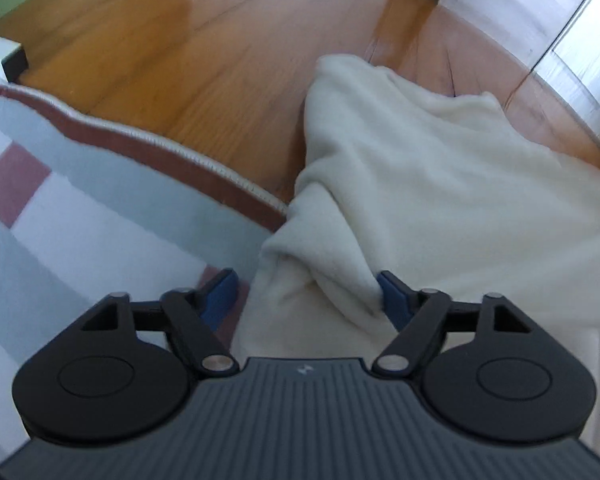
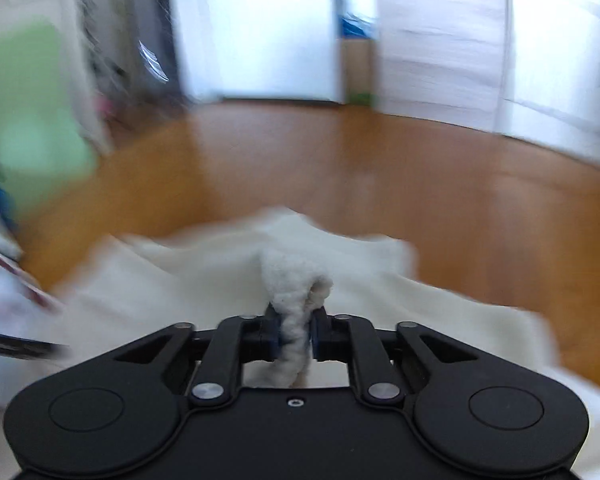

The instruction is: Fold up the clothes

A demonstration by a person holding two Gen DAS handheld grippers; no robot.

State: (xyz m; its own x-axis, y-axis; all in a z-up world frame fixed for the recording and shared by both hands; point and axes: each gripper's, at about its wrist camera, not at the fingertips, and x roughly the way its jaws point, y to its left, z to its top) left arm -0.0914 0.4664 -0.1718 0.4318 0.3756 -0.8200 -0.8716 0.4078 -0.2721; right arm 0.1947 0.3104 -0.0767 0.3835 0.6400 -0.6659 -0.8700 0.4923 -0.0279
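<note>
The right gripper [image 2: 296,334] has its jaws squeezed tight on a bunched fold of the cream fleece [image 2: 296,280]. The left gripper [image 1: 306,300] has its jaws wide apart, with a soft fold lying loose between them. The fleece [image 1: 440,184] spreads over the wood floor [image 1: 160,64], beside a striped rug [image 1: 80,208].

no legible text, numbers or brand names; only a small pale zigzag emblem stands on the ribbed housing of the left gripper [image 1: 306,292], at 6 o'clock.
</note>
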